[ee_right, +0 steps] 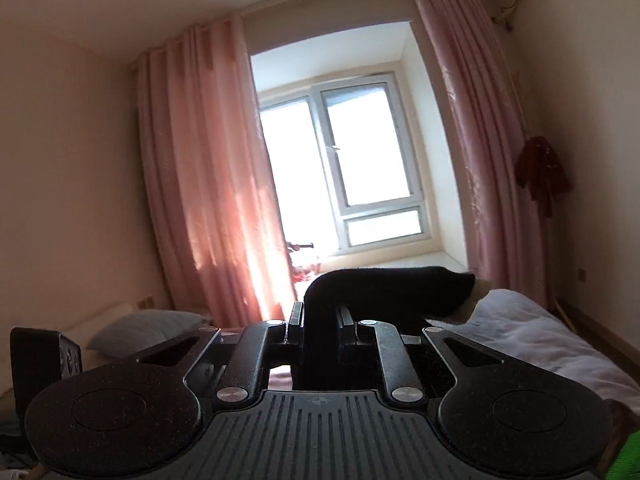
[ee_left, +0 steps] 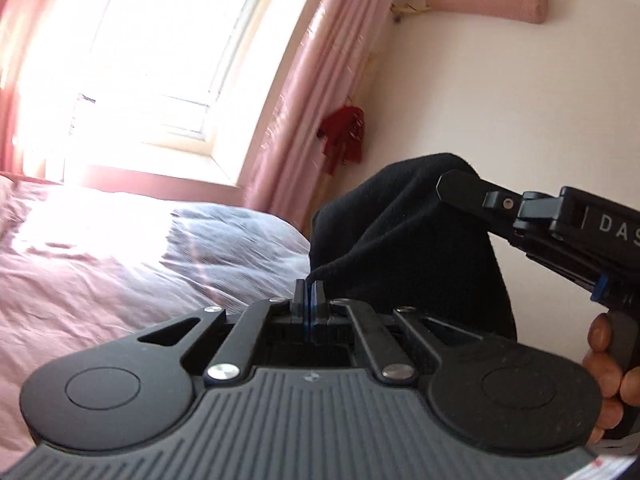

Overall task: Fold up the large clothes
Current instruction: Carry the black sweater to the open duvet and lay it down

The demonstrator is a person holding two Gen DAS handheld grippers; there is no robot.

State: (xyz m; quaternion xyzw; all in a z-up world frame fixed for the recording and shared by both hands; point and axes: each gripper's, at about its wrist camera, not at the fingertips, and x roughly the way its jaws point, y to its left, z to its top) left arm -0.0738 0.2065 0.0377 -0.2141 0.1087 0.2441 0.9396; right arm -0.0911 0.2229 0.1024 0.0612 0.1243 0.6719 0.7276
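A black garment [ee_left: 400,232] hangs in the air above the bed, stretched between both grippers. In the left wrist view my left gripper [ee_left: 308,286] is shut, and a thin corner of the cloth runs into its fingertips. My right gripper [ee_left: 448,186] reaches in from the right with the cloth draped over its tip; a person's hand [ee_left: 604,360] holds its handle. In the right wrist view the right gripper [ee_right: 320,312] is shut on a thick fold of the black garment [ee_right: 380,284], which bends off to the right. The garment's lower part is hidden.
A bed with a pink sheet [ee_left: 100,264] and a grey-lilac quilt [ee_left: 232,240] lies below. Pink curtains [ee_right: 192,168] frame a bright window [ee_right: 360,160]. A red item [ee_left: 344,136] hangs on the wall. A pillow [ee_right: 148,326] and a dark box [ee_right: 40,356] sit at left.
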